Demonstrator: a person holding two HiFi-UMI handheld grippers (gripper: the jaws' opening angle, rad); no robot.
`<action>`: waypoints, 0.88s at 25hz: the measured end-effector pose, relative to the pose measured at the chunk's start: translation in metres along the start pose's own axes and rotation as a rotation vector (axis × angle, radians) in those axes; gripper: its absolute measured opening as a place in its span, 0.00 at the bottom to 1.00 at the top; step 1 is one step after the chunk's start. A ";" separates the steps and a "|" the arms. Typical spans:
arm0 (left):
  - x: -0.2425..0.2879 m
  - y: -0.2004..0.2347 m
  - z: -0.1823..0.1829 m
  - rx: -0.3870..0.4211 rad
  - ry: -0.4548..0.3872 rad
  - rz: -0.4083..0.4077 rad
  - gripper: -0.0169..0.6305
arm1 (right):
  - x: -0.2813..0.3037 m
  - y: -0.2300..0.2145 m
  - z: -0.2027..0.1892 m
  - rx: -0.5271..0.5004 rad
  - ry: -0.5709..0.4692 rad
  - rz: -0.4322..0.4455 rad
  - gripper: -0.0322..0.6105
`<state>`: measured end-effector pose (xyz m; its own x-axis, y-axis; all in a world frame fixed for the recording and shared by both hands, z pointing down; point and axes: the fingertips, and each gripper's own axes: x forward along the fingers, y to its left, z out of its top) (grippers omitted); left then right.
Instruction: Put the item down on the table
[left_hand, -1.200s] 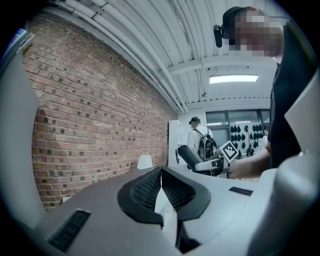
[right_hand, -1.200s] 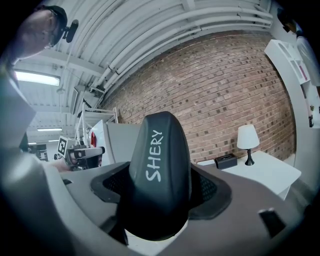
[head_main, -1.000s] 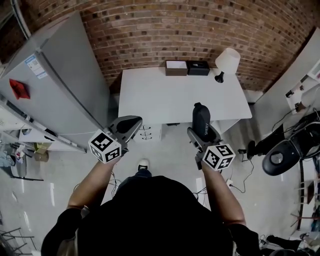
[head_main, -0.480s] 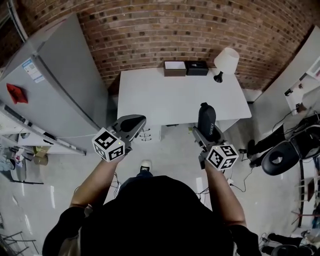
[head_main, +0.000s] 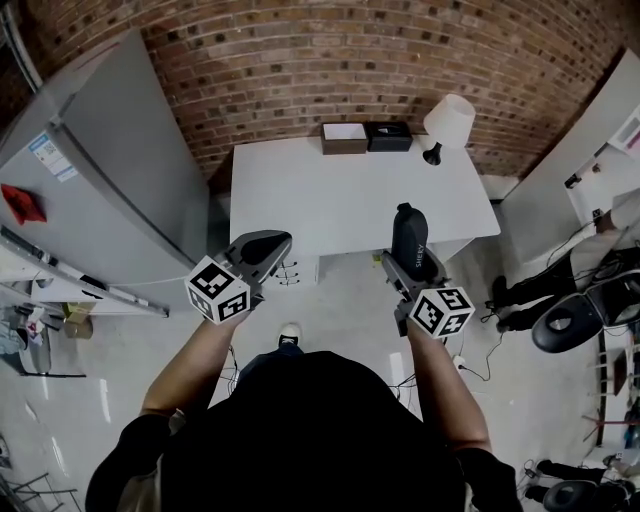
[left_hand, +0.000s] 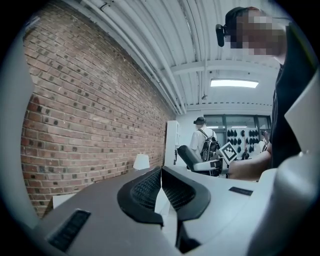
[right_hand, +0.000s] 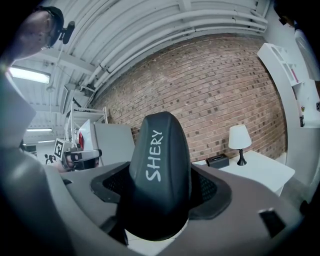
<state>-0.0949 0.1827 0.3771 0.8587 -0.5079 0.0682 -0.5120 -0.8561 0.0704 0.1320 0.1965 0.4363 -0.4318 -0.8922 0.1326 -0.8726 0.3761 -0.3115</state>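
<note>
My right gripper (head_main: 405, 262) is shut on a dark case (head_main: 409, 240) with white "SHERY" lettering, held upright near the front right edge of the white table (head_main: 330, 200). In the right gripper view the dark case (right_hand: 159, 165) fills the space between the jaws of the right gripper (right_hand: 161, 192). My left gripper (head_main: 262, 250) hangs in the air off the table's front left corner, shut with nothing in it. The left gripper (left_hand: 161, 192) shows its pads pressed together in the left gripper view.
Two small boxes (head_main: 366, 136) and a white lamp (head_main: 446, 124) stand along the table's back edge by the brick wall. A grey refrigerator (head_main: 100, 190) stands at the left. A scooter (head_main: 575, 310) and cables lie at the right. A person with a backpack (left_hand: 204, 145) stands far off.
Both grippers have shifted slightly; the case has moved a little forward and right, closer over the table's front edge. The left gripper stays shut and empty.
</note>
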 end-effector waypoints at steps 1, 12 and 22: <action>0.001 0.004 0.000 -0.001 0.000 -0.001 0.06 | 0.004 0.000 0.000 0.001 0.001 -0.002 0.60; 0.015 0.060 -0.005 -0.020 0.020 -0.022 0.06 | 0.055 -0.004 0.003 0.014 0.010 -0.026 0.60; 0.043 0.114 -0.007 -0.033 0.041 -0.067 0.06 | 0.100 -0.017 0.011 0.022 0.000 -0.077 0.60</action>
<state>-0.1166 0.0639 0.3949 0.8900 -0.4443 0.1030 -0.4541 -0.8843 0.1091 0.1066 0.0978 0.4445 -0.3634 -0.9183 0.1571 -0.8981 0.3005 -0.3210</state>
